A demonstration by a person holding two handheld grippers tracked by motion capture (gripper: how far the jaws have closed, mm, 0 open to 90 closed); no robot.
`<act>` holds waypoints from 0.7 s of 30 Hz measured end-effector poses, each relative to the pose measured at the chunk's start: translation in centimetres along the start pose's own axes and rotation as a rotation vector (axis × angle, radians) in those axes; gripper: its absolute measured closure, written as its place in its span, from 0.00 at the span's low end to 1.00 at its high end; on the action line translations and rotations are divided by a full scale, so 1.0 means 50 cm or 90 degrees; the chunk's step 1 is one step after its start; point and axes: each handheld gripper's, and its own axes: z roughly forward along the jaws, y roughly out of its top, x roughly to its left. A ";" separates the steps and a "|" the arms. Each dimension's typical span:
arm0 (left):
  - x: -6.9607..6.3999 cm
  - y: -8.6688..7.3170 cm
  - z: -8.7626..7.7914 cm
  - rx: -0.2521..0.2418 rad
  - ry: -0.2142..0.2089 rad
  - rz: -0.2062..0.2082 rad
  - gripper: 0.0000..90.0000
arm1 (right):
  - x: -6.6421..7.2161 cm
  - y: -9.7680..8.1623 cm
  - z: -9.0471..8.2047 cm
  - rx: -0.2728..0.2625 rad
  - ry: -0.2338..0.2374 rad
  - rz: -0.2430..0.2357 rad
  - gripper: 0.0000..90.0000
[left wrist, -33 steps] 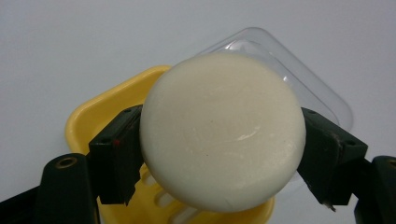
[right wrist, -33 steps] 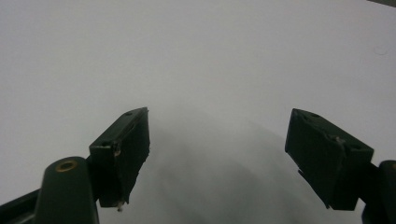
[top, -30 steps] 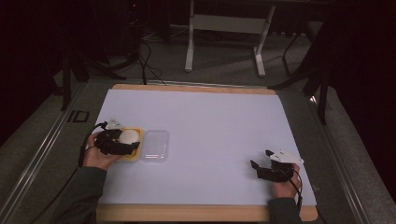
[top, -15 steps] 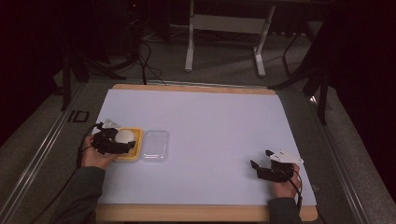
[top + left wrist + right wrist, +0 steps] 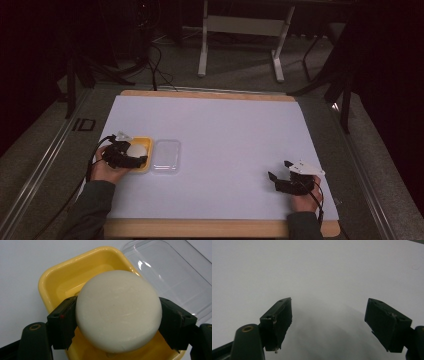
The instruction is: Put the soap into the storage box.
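Round white soap bar (image 5: pixel 118 311) sat lower centre of left gripper view, over yellow dish (image 5: pixel 67 272) – both pads of left gripper (image 5: pixel 117 322) touched its sides, jaws just easing wider. Clear lid (image 5: pixel 172 272) lay just beside dish, upper right. In high view, dish (image 5: pixel 144 143) sat at left on white table sheet (image 5: pixel 225 135). Right gripper (image 5: pixel 281 181) rested lower right – jaws spread wide, nothing between.
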 end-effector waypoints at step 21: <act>-0.034 0.039 -0.073 -0.102 -0.031 0.033 0.30 | 0.001 0.000 0.001 0.000 -0.001 -0.002 0.24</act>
